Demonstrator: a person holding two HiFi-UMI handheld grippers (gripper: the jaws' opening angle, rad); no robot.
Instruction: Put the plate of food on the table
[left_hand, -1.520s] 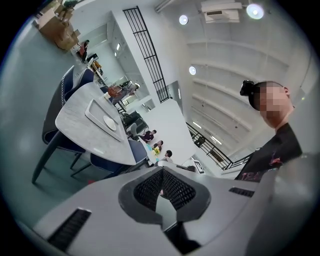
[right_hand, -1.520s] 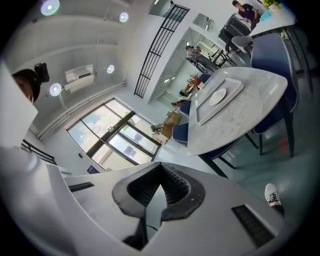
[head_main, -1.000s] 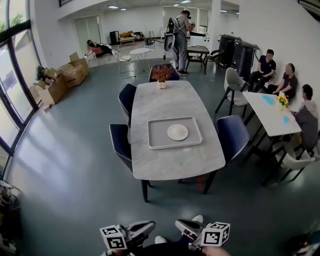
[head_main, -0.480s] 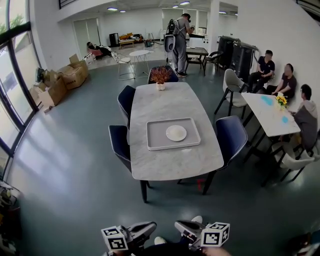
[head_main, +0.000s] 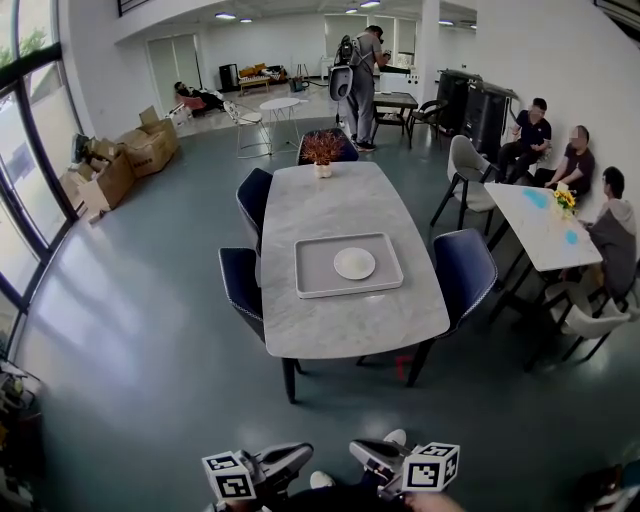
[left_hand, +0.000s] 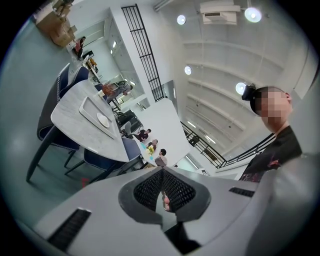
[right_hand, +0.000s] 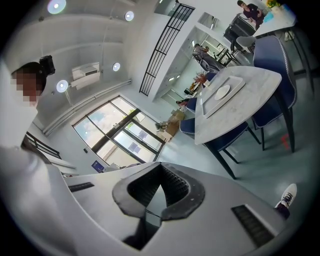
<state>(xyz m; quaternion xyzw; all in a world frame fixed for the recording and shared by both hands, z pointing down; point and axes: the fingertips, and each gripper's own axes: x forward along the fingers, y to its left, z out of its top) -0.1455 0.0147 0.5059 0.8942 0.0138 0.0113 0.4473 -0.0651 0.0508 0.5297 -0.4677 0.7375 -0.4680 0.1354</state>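
Note:
A white plate lies on a grey tray, and the tray rests on the marble table across the room. Whether the plate carries any food I cannot tell at this distance. Both grippers hang low at the bottom edge of the head view, far from the table. The left gripper is shut with nothing in it, and so is the right gripper. The left gripper view shows the table and the plate beyond the closed jaws. The right gripper view shows the plate on the table.
Dark blue chairs stand on both sides of the table, and a potted plant sits at its far end. Three people sit at a white table on the right. Another person stands at the back. Cardboard boxes line the left wall.
The head view sways slightly. Both grippers stay shut at the bottom edge, and the plate and tray have not moved.

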